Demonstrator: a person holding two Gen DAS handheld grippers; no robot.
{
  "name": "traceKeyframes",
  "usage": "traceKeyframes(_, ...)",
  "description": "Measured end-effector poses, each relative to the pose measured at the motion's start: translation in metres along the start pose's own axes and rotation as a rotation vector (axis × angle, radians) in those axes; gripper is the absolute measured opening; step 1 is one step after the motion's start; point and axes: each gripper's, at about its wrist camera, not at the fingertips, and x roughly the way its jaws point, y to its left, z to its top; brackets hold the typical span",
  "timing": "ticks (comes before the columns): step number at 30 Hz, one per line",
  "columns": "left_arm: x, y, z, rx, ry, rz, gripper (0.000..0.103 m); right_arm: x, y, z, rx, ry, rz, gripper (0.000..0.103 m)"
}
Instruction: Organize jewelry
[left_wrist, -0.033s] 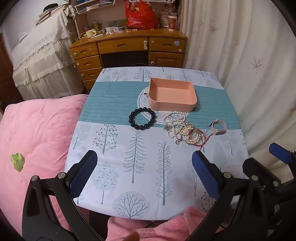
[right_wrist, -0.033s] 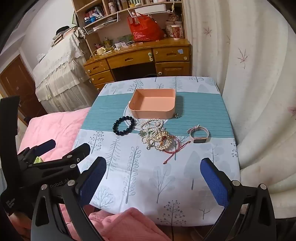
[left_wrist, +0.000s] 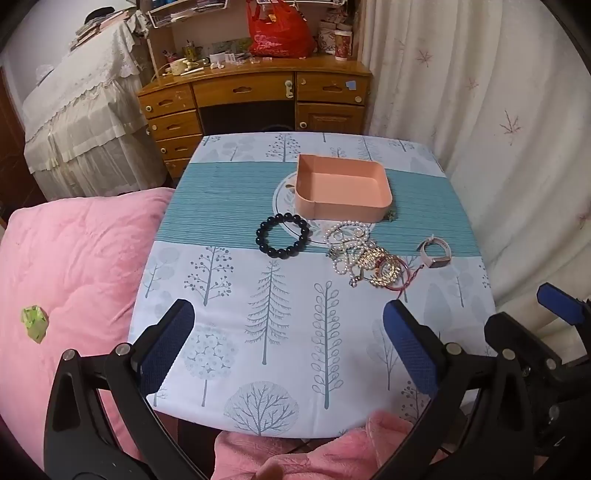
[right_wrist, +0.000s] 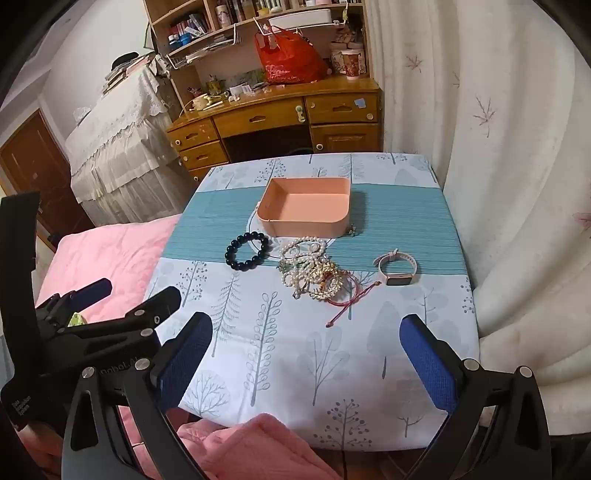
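The jewelry pile (right_wrist: 317, 275) lies on the bench (right_wrist: 388, 332) just before the empty tray (right_wrist: 306, 206), bead bracelet (right_wrist: 246, 251) left, watch (right_wrist: 397, 267) right. Chains look light, limp and tangle-prone; the stiff bracelet's rim probably grips best. Left gripper (left_wrist: 288, 347) and right gripper (right_wrist: 306, 354) hover near, fingers wide, holding nothing.

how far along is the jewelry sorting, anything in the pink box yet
Nothing looks done: the pink box shows only its bare floor. Nothing is in hand either; the left gripper and right gripper are both open over the near part of the table. All is left: the black bead bracelet, the tangled pile of pearls and gold pieces and the watch lie on the tablecloth.
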Motion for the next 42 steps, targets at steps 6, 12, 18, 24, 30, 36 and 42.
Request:
traceKeyframes(6,0.004,-0.005,0.003,0.03,-0.005,0.001,0.102,0.005,-0.003,-0.004,0.03,-0.001,0.019,0.103)
traceKeyframes(12,-0.006,-0.016,0.002,0.048,-0.021,0.014,0.102,0.01,-0.009,0.002,0.036,0.011,0.021,0.103)
traceKeyframes(18,-0.004,-0.014,0.004,0.049,-0.024,0.013,0.102,0.01,-0.011,0.004,0.034,0.001,0.021,0.103)
traceKeyframes(24,-0.005,-0.015,0.007,0.05,-0.025,0.017,0.102,0.01,-0.011,0.005,0.033,0.0,0.019,0.103)
traceKeyframes(30,-0.005,-0.014,0.007,0.046,-0.023,0.018,0.102,0.01,-0.01,0.005,0.031,0.002,0.02,0.103)
traceKeyframes(36,-0.005,-0.015,0.006,0.047,-0.026,0.017,0.102,0.009,-0.011,0.01,0.008,0.006,0.0,0.103)
traceKeyframes(42,-0.003,-0.015,0.007,0.046,-0.023,0.018,0.102,0.009,-0.011,0.011,0.008,0.006,-0.001,0.103)
